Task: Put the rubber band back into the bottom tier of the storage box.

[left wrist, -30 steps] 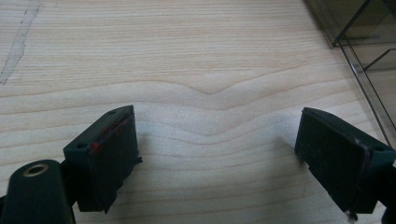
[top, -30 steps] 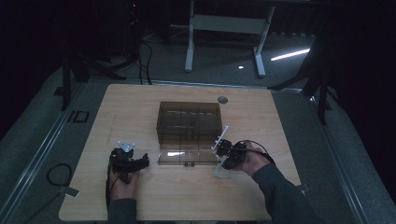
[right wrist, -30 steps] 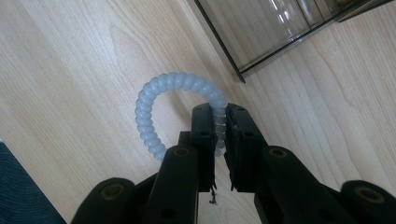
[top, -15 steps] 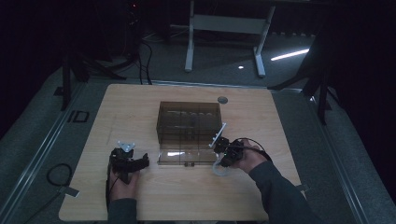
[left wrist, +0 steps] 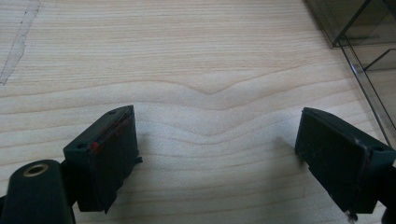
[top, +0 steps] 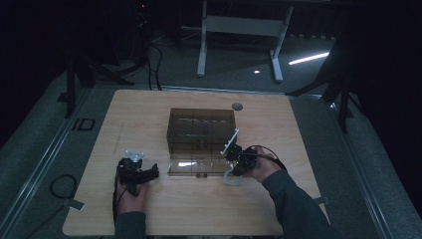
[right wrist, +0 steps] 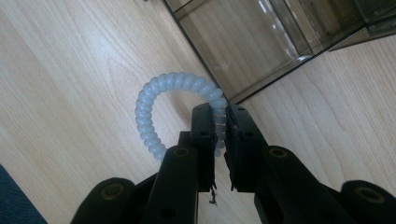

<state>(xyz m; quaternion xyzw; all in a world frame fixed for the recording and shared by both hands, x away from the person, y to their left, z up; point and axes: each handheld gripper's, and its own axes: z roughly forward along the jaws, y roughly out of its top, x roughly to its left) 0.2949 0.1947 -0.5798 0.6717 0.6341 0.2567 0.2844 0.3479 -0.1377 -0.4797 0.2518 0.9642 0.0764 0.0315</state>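
A pale, translucent spiral coil ring (right wrist: 148, 122) hangs just over the table, pinched at one side by my right gripper (right wrist: 220, 116), which is shut on it. In the high view the right gripper (top: 234, 164) and the ring (top: 230, 179) sit at the front right corner of a smoky clear compartment box (top: 201, 130). The box's lid (top: 191, 168) lies folded flat toward me. My left gripper (left wrist: 217, 144) rests low over bare wood, its jaws wide open with nothing between them. In the high view the left gripper (top: 149, 172) is left of the lid.
The box's clear edge (left wrist: 362, 51) lies to the right of the left gripper. A small round grommet (top: 237, 106) sits in the wooden table (top: 298, 144) behind the box. Beyond the table stand a white desk frame (top: 239, 30) and dark stands.
The right gripper with the coil ring has edged slightly left, closer to the box's front corner. The left gripper has stayed put.
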